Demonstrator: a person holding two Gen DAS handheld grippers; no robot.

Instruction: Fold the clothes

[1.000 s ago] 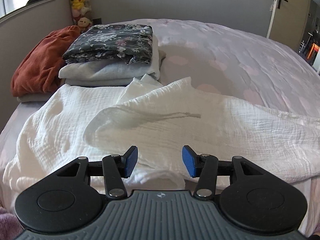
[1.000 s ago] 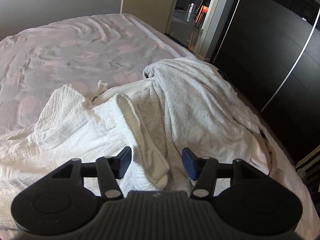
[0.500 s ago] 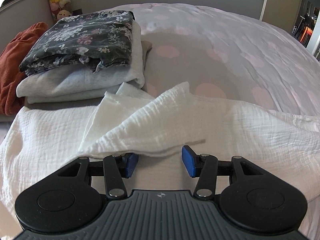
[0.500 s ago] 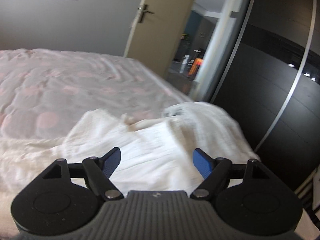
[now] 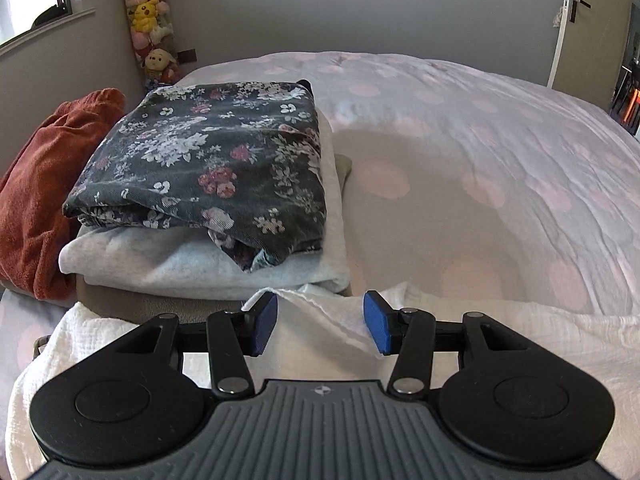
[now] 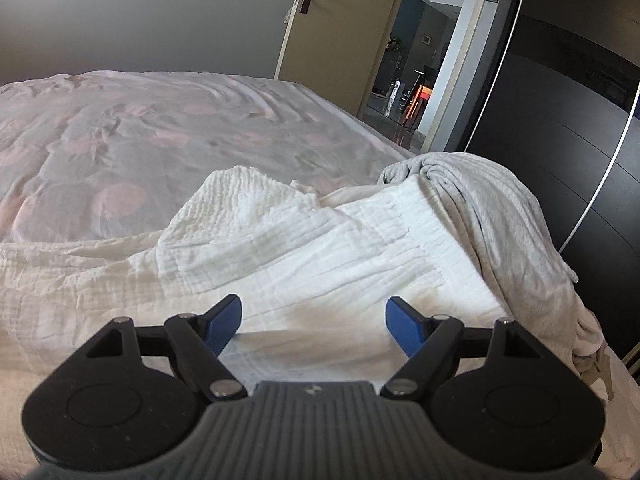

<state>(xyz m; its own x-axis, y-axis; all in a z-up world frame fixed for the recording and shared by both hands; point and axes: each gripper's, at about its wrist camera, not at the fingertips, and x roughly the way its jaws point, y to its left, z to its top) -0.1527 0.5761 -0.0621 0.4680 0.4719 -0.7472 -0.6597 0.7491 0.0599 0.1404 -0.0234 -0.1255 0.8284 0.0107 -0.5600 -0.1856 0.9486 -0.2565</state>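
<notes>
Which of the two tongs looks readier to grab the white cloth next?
Probably the left tongs: open, with a raised fold of the white cloth between the pads. The right tongs gape over flat fabric.

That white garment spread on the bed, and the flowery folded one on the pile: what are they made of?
White garment: probably crinkled cotton gauze, matte, judging by its fine puckered ridges. Floral garment: looks like fine-ribbed corduroy or similar soft woven cloth, matte, printed; I can't be sure.

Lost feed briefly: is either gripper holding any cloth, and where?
Nothing held. Left gripper and right gripper both have open jaws over the white garment.
</notes>
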